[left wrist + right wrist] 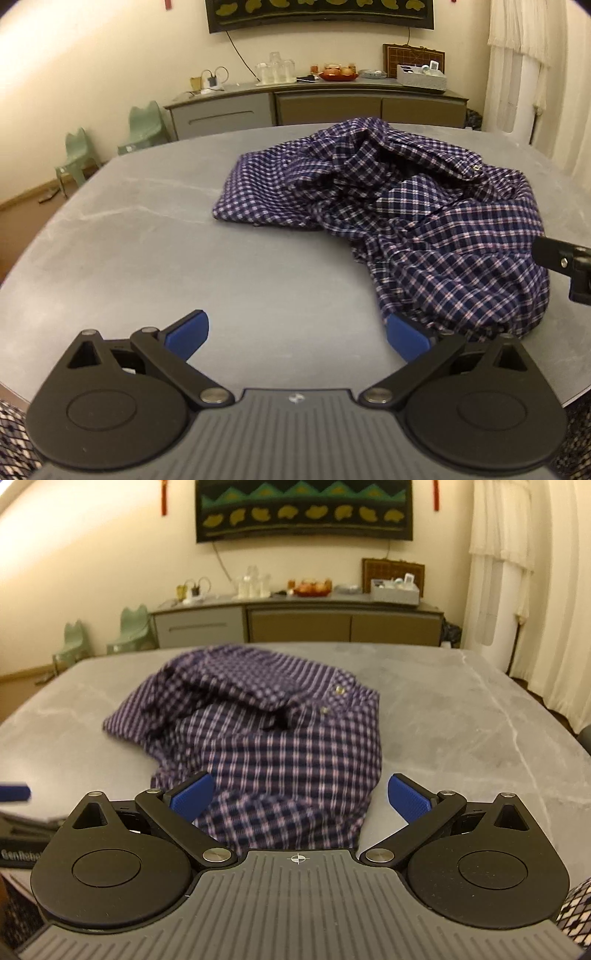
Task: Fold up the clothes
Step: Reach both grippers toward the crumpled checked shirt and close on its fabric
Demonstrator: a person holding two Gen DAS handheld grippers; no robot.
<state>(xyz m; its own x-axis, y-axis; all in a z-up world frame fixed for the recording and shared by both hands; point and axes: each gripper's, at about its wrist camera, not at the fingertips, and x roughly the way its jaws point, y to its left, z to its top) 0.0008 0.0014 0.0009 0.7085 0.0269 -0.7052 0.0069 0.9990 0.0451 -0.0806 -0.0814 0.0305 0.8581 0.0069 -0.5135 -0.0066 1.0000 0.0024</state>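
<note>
1. Plainly, the shirt (424,218) lies crumpled on the table (166,258), unfolded.
2. Left gripper (297,338) gapes, empty, beside its hem.
3. Right gripper (301,799) spreads over the cloth, likely to pinch.

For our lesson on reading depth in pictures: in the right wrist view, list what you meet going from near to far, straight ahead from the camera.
Right gripper with its jaws open → crumpled plaid shirt → bare grey table → sideboard against the wall → dark wall hanging.
</note>
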